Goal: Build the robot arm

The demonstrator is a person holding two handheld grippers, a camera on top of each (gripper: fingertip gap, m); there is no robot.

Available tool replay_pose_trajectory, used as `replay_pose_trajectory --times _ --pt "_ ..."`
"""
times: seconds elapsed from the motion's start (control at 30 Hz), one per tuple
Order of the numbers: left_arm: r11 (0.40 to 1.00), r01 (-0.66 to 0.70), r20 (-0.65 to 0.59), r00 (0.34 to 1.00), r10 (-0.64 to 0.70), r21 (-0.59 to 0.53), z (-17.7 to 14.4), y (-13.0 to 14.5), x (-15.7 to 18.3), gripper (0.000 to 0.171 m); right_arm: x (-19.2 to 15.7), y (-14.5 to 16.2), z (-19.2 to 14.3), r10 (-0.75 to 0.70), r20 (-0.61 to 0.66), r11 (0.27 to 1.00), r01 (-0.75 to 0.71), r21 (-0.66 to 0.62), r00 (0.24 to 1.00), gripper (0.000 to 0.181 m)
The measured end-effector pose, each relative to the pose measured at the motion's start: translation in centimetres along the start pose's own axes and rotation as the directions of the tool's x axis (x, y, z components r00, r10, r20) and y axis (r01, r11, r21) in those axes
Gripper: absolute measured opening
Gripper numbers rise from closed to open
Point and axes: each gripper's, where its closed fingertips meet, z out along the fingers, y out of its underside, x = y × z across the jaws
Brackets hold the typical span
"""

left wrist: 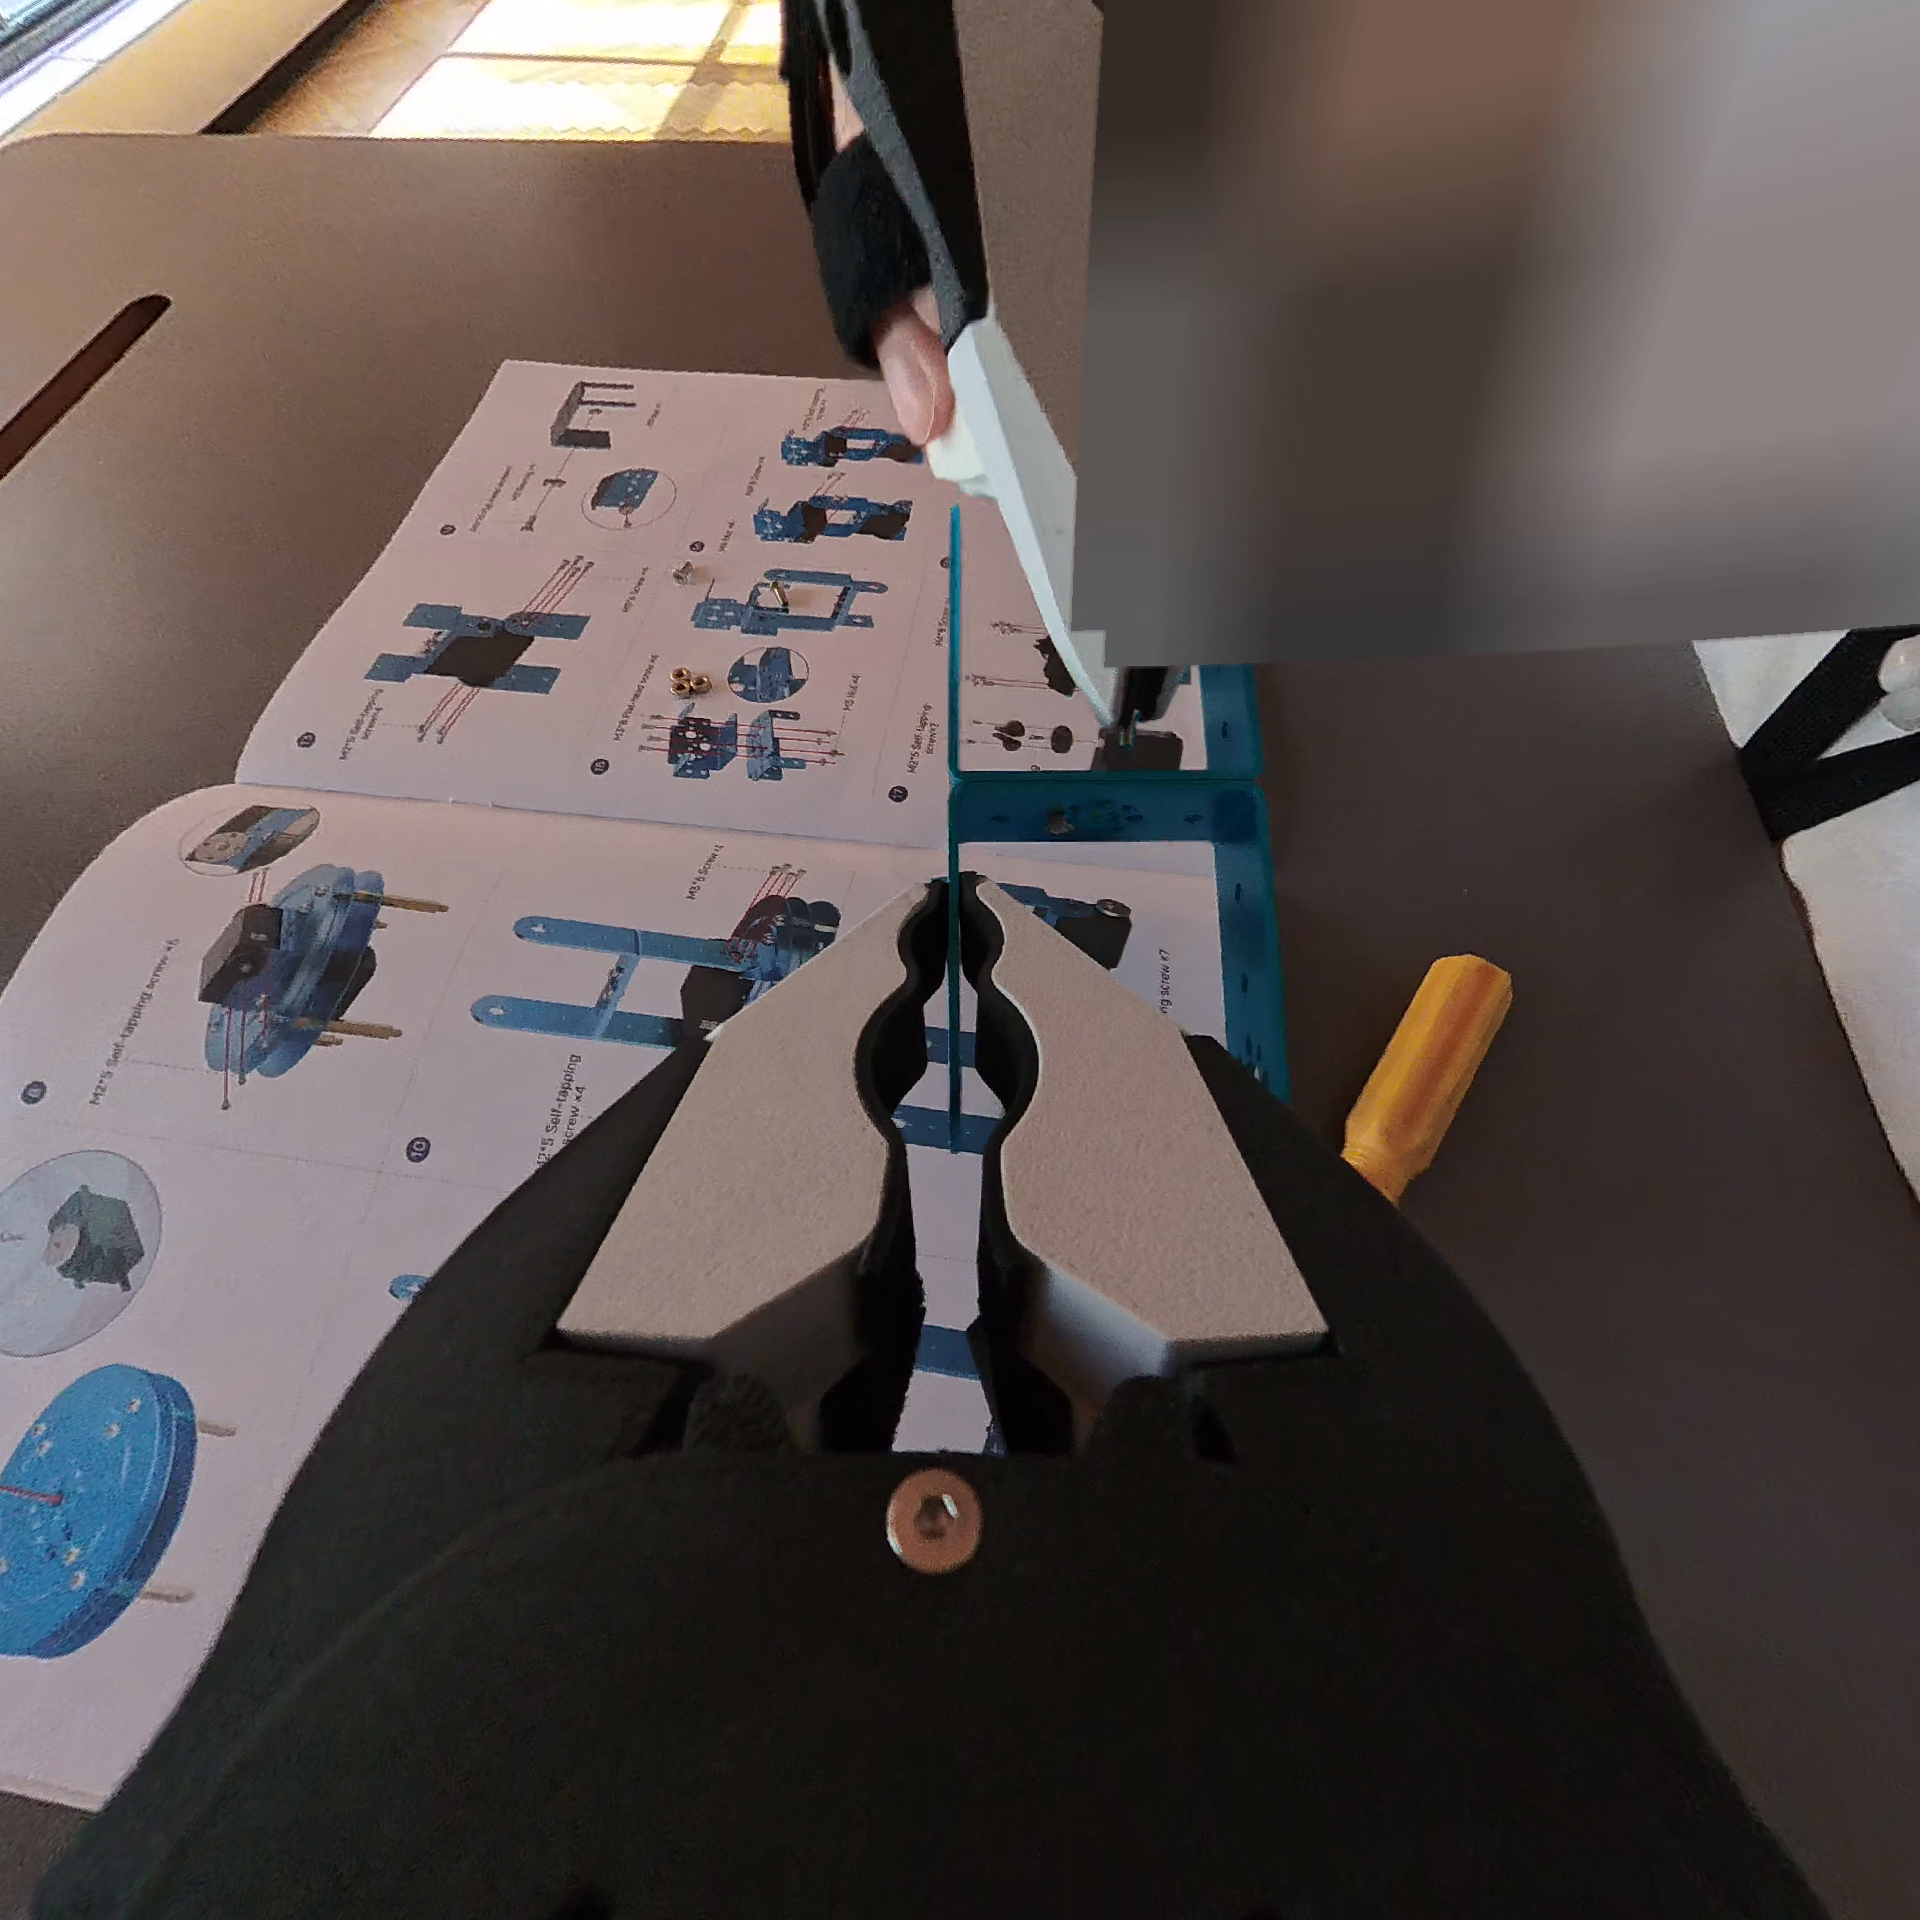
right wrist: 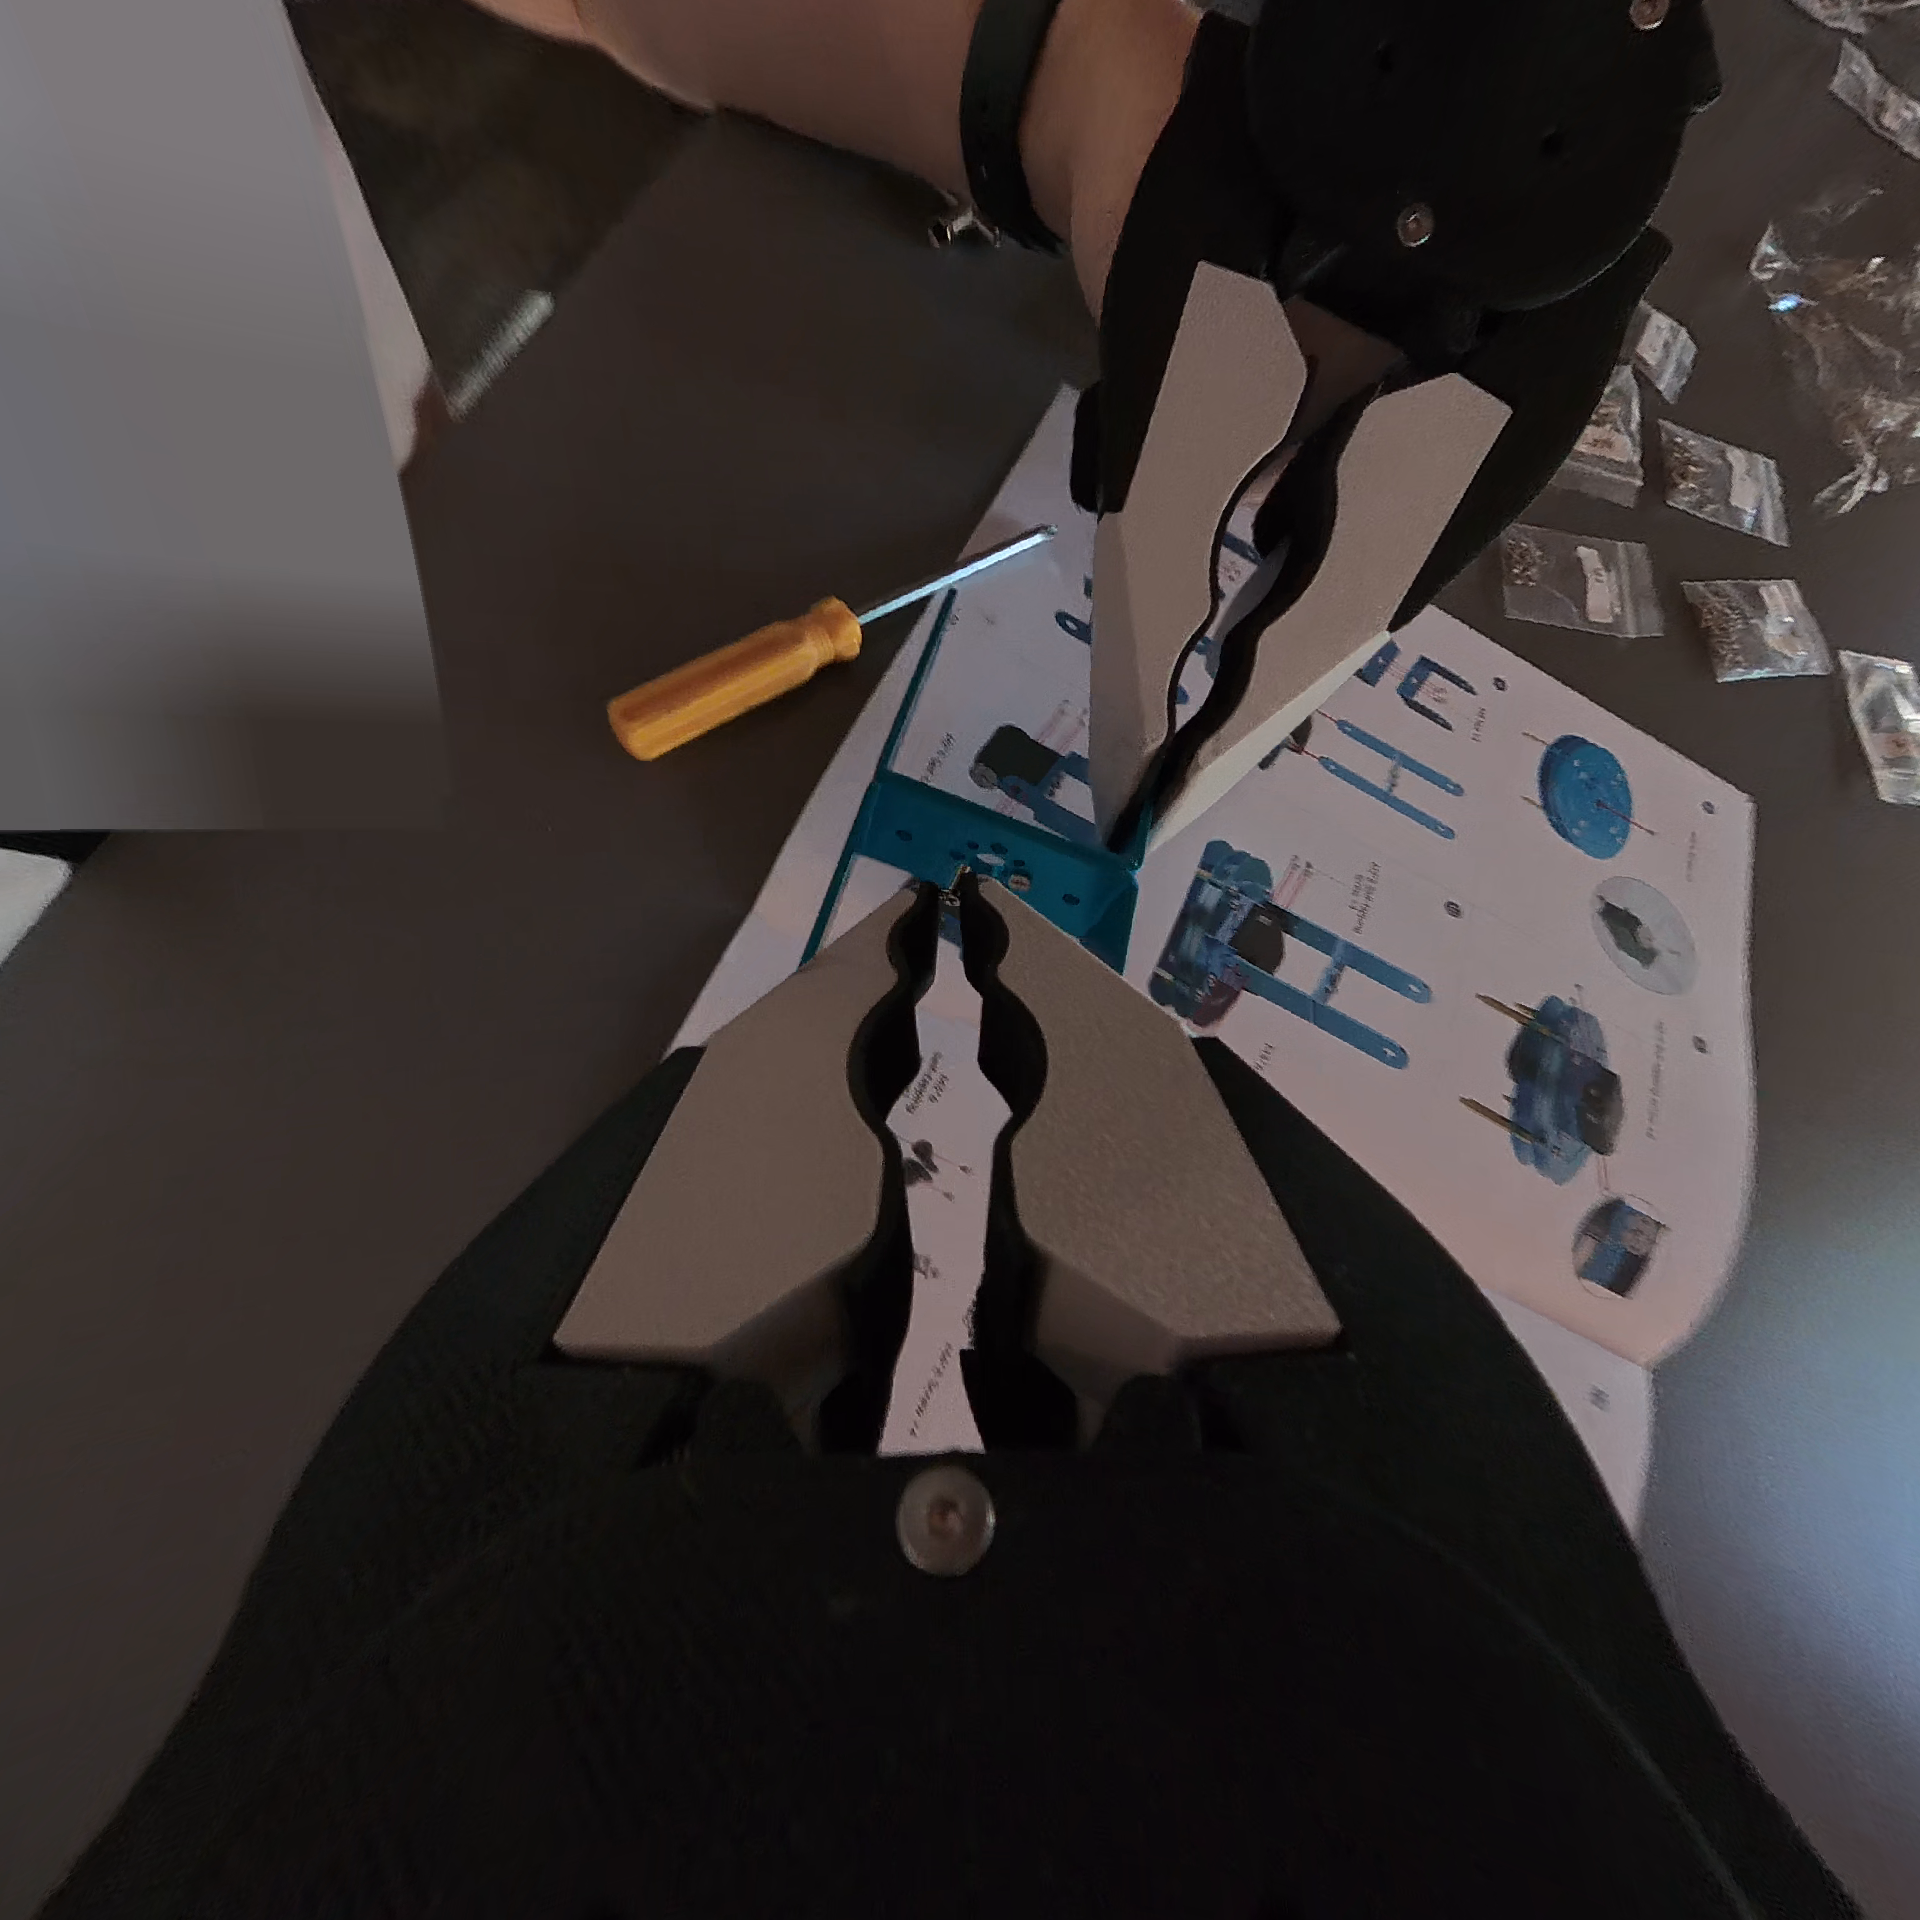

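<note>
A blue metal bracket (left wrist: 1107, 821) with two side plates and a holed crossbar stands on an open instruction sheet (left wrist: 582, 644). My left gripper (left wrist: 954, 894) is shut on the thin upper edge of the bracket's left side plate. It also shows from above in the right wrist view (right wrist: 1127, 821). My right gripper (right wrist: 951, 896) is shut on a small silver screw (right wrist: 951, 883), held against the holed crossbar of the bracket (right wrist: 925, 831). In the left wrist view the right gripper (left wrist: 1117, 717) reaches down behind the crossbar.
A yellow-handled screwdriver (left wrist: 1423, 1070) lies on the dark table right of the bracket, also in the right wrist view (right wrist: 727, 675). Brass nuts (left wrist: 689, 681) and loose screws (left wrist: 779, 594) lie on the sheet. Several clear hardware bags (right wrist: 1714, 488) lie beyond the sheet. Left tips to right tips: about 4 centimetres. The yellow-handled screwdriver (left wrist: 1423, 1070) sits 9 centimetres or so from the ends of my right fingers. My right wrist view (right wrist: 735, 670) looks at it from another angle.
</note>
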Motion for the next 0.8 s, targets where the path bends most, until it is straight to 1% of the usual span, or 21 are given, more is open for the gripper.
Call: replay_pose_trajectory --times 0.07,0.13,0.2,0.3,0.5,0.8 --pt "1.000 0.006 -0.004 1.000 -0.006 0.003 0.0 -0.1 0.0 0.000 0.0 0.2 -0.3 -0.055 -0.033 0.997 0.053 -0.062 0.998 0.004" --pt "1.000 0.008 -0.006 1.000 -0.008 0.004 -0.1 -0.2 0.1 0.000 -0.2 0.3 -0.2 -0.074 -0.027 0.994 0.072 -0.083 0.997 0.004" --pt "1.000 0.002 -0.011 1.000 -0.002 0.002 0.0 -0.3 0.3 0.000 -0.7 0.1 0.2 -0.064 0.006 0.995 0.065 -0.070 0.998 0.004" --pt "1.000 -0.012 -0.008 1.000 0.012 -0.005 0.1 -0.4 0.6 0.000 -1.1 -0.1 0.5 -0.085 0.023 0.994 0.086 -0.062 0.996 0.004" --pt "1.000 -0.024 -0.005 1.000 0.024 0.008 -0.2 -0.8 0.8 0.000 -1.1 -0.6 0.3 -0.099 0.013 0.994 0.099 -0.051 0.995 0.004" --pt "0.999 -0.033 0.005 0.999 0.032 0.017 -0.4 -1.1 0.8 0.000 -0.8 -0.5 0.4 -0.116 -0.025 0.990 0.113 -0.090 0.993 0.003"
